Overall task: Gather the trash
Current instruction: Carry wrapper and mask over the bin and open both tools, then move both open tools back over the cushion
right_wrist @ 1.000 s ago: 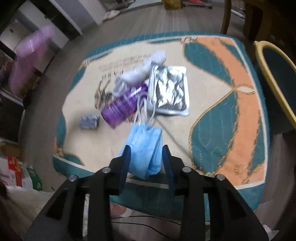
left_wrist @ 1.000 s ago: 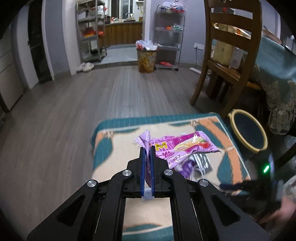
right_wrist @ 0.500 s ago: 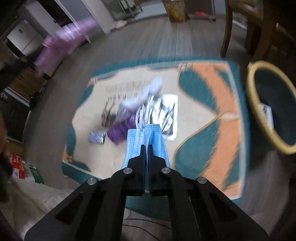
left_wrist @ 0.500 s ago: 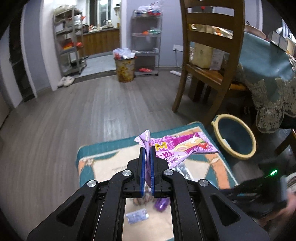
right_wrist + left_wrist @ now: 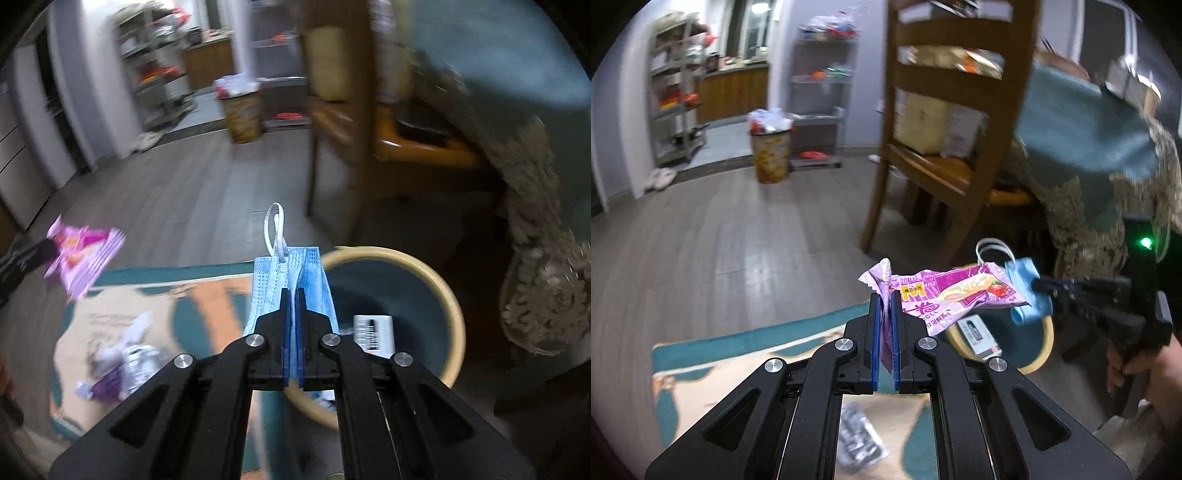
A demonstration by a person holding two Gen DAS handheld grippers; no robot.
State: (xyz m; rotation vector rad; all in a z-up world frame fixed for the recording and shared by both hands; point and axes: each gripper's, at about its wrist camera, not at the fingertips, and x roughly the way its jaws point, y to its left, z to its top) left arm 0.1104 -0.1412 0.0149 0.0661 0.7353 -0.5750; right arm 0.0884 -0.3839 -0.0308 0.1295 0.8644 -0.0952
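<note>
L gripper [image 5: 885, 295] is clamping a crinkled purple plastic snack wrapper [image 5: 945, 291] above the teal-and-cream patterned mat [image 5: 738, 343]. R gripper [image 5: 293, 295] is pinching a folded light-blue face mask [image 5: 291, 280] w/ white loops, hanging beside the round yellow-rimmed teal bin [image 5: 443, 291].

Your left gripper [image 5: 884, 295] is clamped on the crumpled end of the purple snack wrapper [image 5: 945, 291], which extends to the right above the patterned mat [image 5: 713, 354]. Your right gripper [image 5: 1039, 286] enters from the right, pinching the blue face mask [image 5: 1025, 291] over the yellow-rimmed bin [image 5: 1047, 336]. A foil packet [image 5: 858, 443] lies on the mat below.
</note>
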